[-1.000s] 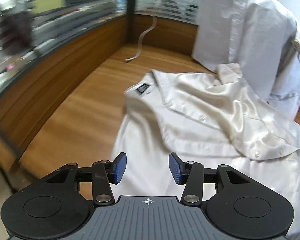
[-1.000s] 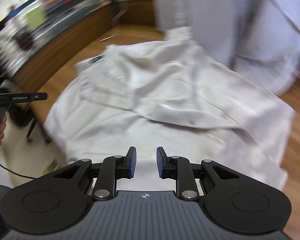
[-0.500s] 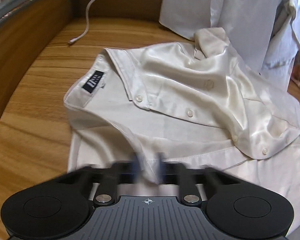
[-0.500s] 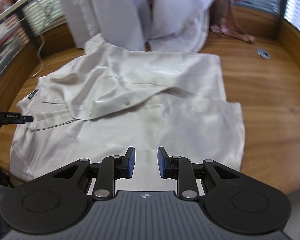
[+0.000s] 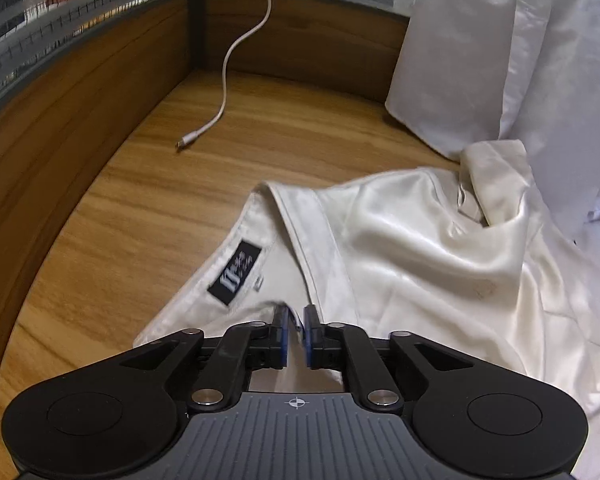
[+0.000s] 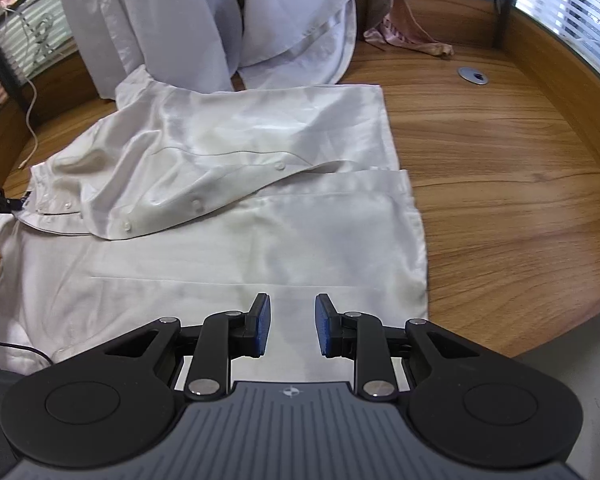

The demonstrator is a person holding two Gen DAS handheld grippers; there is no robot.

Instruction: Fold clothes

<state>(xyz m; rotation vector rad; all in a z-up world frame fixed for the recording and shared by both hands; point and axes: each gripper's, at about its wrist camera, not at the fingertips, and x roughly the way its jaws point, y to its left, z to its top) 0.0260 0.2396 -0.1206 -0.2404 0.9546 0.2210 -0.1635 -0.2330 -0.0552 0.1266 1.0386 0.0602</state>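
Shirt (image 6: 228,216) — cream, satiny — lies spread on the wooden table (image 6: 500,184), one front panel flopped over, no neat fold made yet. Left claw (image 5: 296,334), jaws just widening slightly, sits nearly closed at the collar beside the neck label (image 5: 239,267); whether it pinches cloth I cannot tell. Right claw (image 6: 290,326) hovers part-open, empty, over the shirt's near hem.

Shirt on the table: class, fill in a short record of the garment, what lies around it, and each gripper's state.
garment: cream shirt spread on wooden table, front unbuttoned, one panel rumpled
label: dark tag inside the collar
left gripper: at the collar, jaws just been opening, narrow gap with fabric between; grip unclear
right gripper: open above the shirt's near edge, holding nothing
nearby: white cable; hanging white garments; pink cloth
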